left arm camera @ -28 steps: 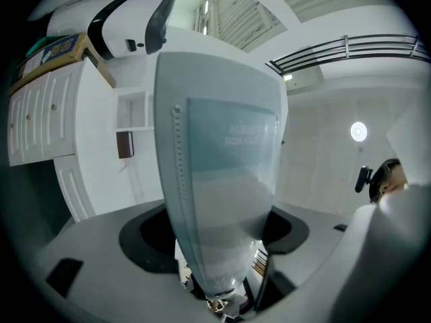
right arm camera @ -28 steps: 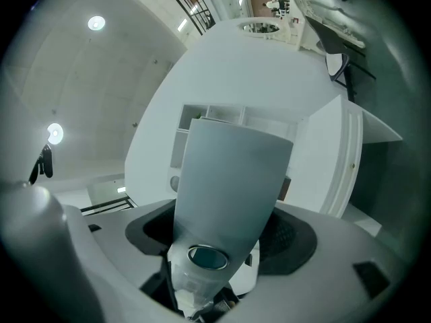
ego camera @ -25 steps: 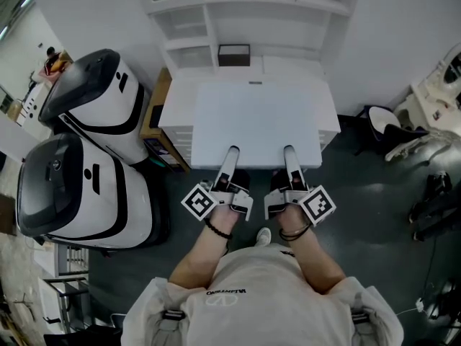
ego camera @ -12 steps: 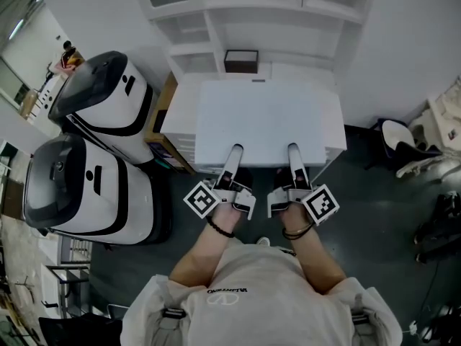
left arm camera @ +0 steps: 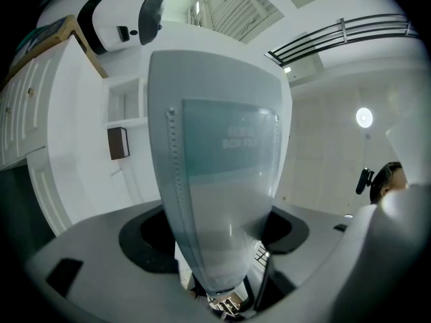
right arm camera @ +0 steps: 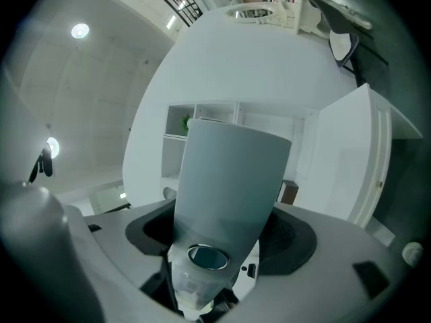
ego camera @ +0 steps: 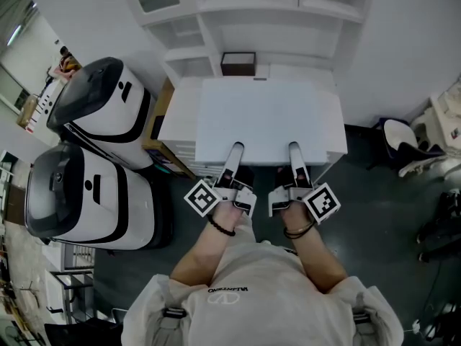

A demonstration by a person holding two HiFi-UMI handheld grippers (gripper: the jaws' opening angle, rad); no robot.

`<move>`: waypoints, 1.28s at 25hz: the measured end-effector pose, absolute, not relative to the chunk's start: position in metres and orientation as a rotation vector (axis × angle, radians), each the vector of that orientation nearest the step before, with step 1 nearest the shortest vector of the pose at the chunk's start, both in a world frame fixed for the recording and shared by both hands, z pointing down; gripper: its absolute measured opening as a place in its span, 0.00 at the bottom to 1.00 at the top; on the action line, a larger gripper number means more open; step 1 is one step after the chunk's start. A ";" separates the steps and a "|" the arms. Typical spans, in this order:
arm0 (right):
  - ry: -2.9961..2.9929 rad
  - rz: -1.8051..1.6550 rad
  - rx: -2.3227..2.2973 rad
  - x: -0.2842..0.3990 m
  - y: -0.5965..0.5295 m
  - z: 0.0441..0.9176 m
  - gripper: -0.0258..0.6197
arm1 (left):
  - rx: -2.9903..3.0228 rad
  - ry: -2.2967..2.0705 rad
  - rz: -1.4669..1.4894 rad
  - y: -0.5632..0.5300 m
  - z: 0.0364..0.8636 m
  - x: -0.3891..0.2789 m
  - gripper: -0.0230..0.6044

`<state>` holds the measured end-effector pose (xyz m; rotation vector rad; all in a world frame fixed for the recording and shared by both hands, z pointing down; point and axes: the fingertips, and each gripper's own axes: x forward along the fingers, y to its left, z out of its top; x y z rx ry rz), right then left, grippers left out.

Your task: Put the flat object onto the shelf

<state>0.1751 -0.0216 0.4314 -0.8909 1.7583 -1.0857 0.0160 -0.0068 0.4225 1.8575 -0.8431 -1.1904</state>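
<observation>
The flat object (ego camera: pixel 263 117) is a wide, pale, translucent box file held level in front of the person, its far edge close to the white shelf unit (ego camera: pixel 245 6). My left gripper (ego camera: pixel 233 152) and right gripper (ego camera: pixel 294 151) each clamp its near edge, side by side. In the left gripper view the file (left arm camera: pixel 222 147) runs away from between the jaws, with faint print on it. In the right gripper view the same file (right arm camera: pixel 232 173) fills the gap between the jaws. The jaws stand wide around its thickness.
A dark brown box (ego camera: pixel 238 63) stands in a low bay of the shelf unit. A white drawer cabinet (ego camera: pixel 176 132) lies under the file. Two big white-and-black machines (ego camera: pixel 94 150) crowd the left side. A chair (ego camera: pixel 403 143) stands on the dark floor at right.
The shelf unit and cabinet have shifted slightly in the head view as the person edged nearer. Both grippers keep the same hold on the file.
</observation>
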 end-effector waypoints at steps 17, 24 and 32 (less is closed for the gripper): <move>1.792 -0.968 -0.982 0.128 -0.151 0.410 0.57 | 1.853 -0.708 -1.214 -0.147 0.411 -0.033 0.56; 1.766 -0.915 -1.010 0.101 -0.213 0.391 0.57 | 1.882 -0.658 -1.192 -0.216 0.389 -0.061 0.56; 1.741 -0.819 -1.021 0.087 -0.255 0.357 0.57 | 1.915 -0.584 -1.160 -0.267 0.358 -0.075 0.56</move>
